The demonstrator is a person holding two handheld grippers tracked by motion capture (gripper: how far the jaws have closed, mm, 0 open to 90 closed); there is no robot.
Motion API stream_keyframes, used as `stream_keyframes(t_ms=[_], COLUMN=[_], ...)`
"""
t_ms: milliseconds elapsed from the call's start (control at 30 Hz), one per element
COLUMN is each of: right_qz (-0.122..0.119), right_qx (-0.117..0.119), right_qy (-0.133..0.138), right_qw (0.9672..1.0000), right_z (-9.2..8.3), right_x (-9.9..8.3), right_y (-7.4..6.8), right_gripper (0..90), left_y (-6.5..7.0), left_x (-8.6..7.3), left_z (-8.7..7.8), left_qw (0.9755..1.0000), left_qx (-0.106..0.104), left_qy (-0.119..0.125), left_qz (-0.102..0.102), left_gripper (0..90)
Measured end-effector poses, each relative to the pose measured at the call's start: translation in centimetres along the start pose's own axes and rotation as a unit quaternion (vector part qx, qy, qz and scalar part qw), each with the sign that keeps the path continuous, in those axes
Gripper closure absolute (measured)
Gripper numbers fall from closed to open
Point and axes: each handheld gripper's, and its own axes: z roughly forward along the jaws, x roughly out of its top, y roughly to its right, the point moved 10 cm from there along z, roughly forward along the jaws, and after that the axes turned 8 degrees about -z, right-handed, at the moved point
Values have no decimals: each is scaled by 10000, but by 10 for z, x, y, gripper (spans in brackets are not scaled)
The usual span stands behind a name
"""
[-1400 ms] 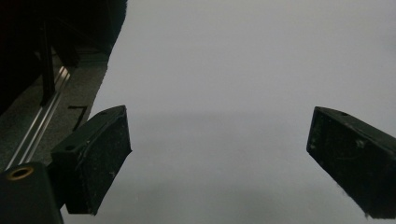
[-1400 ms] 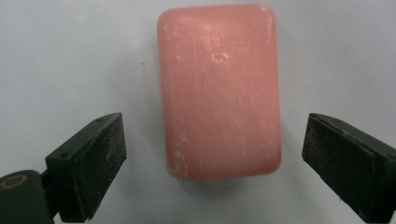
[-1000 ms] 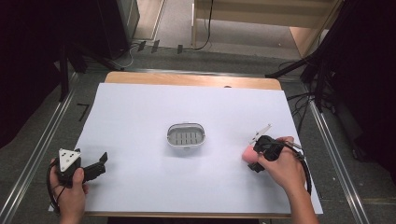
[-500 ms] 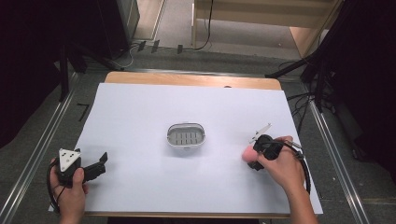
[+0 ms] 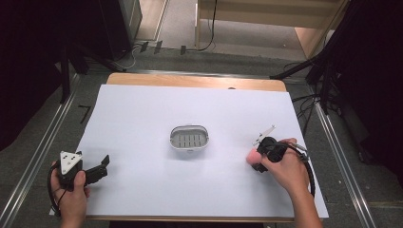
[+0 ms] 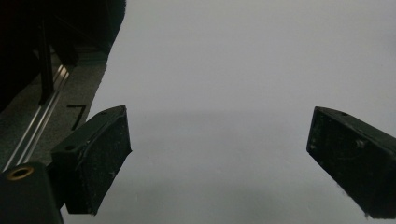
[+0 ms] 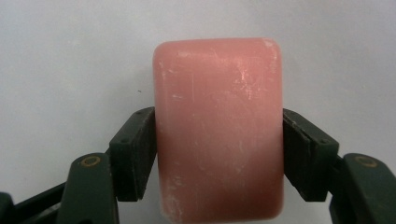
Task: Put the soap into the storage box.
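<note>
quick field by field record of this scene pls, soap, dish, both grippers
work surface: white sheet over a wooden table
held thing: pink rounded bar of soap, lying on the sheet at the right
right gripper: jaws have just been closing, pads now pressed on the soap's two long sides
left gripper: jaws wide apart, nothing between them, near the sheet's left front corner
dish: grey oval slotted soap dish, mid-sheet, nothing in it
likely next: lift the soap towards the dish

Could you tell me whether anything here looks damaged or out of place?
Nothing stands out. The pink soap bar has only light scuffs, sits squarely in the right gripper, and the soap dish stands upright mid-table.
</note>
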Motion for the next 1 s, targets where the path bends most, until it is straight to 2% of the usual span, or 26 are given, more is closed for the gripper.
stream_keyframes(t_ms=[567,1000], right_qz=[31,-72], right_qx=[77,6], right_qy=[24,23], right_qw=[10000,10000], right_z=[0,0], right_x=[-1,0], right_y=[0,0], right_gripper=[383,384], left_y=[0,0], left_x=[0,0], left_z=[0,0], left_qw=[10000,10000], left_qx=[-1,-3], left_qy=[-5,-8], left_qz=[9,1], left_gripper=[68,68])
